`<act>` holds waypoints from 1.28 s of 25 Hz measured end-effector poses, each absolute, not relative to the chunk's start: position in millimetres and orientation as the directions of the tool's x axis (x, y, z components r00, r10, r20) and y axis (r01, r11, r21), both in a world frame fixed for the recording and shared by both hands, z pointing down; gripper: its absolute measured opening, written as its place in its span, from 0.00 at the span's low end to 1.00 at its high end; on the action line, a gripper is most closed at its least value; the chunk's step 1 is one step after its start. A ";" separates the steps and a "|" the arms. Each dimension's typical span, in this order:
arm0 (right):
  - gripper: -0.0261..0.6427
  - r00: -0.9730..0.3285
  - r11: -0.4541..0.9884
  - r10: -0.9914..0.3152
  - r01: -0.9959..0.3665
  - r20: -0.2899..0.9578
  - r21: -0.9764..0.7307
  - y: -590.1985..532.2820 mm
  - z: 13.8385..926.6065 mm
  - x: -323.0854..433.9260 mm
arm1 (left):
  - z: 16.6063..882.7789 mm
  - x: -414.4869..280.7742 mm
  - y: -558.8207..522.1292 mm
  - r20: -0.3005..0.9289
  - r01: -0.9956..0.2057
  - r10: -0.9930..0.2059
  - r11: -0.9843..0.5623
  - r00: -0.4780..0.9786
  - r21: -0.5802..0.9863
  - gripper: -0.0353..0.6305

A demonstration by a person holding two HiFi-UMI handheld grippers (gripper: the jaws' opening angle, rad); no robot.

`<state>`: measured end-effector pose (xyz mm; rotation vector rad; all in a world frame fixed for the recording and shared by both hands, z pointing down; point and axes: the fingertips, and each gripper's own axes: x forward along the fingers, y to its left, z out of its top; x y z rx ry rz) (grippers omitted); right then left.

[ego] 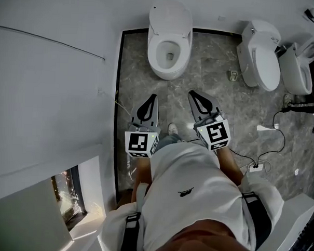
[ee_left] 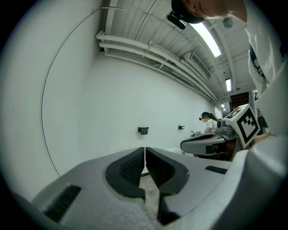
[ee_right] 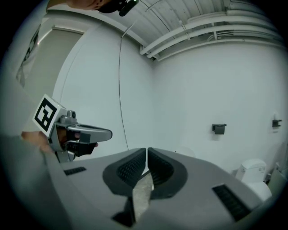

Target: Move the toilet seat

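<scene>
A white toilet (ego: 170, 42) stands at the far wall, its lid raised against the wall and the bowl open. Whether the seat ring is down I cannot tell. Both grippers hover over the grey marble floor (ego: 220, 99), short of the toilet and apart from it. My left gripper (ego: 152, 97) is shut and empty, its ribbed pads meeting in the left gripper view (ee_left: 145, 149). My right gripper (ego: 192, 94) is shut and empty too (ee_right: 147, 150). Each shows in the other's view: the right gripper (ee_left: 216, 141) and the left gripper (ee_right: 78, 134).
Two more white toilets (ego: 261, 54) (ego: 297, 68) stand to the right, the nearer with its lid shut. Cables and a power strip (ego: 256, 166) lie on the floor at right. A white wall (ego: 54, 92) runs along the left. A black holder (ee_right: 219, 128) hangs on the far wall.
</scene>
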<state>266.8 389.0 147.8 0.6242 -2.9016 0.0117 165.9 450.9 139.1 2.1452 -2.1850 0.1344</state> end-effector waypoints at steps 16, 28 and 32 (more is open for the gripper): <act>0.09 -0.853 0.873 -0.486 -0.485 0.189 0.057 354.6 148.1 214.9 | 140.5 102.7 411.9 0.107 -0.999 -0.993 -0.046 0.045 -0.001 0.10; 0.09 -0.840 0.859 -0.509 -0.508 0.188 0.059 312.9 150.6 182.4 | 149.6 68.8 369.3 0.114 -0.998 -0.992 -0.061 0.062 0.018 0.10; 0.09 -0.828 0.852 -0.520 -0.520 0.210 0.060 294.8 158.0 172.1 | 154.9 55.9 351.4 0.118 -0.997 -0.991 -0.068 0.070 0.024 0.10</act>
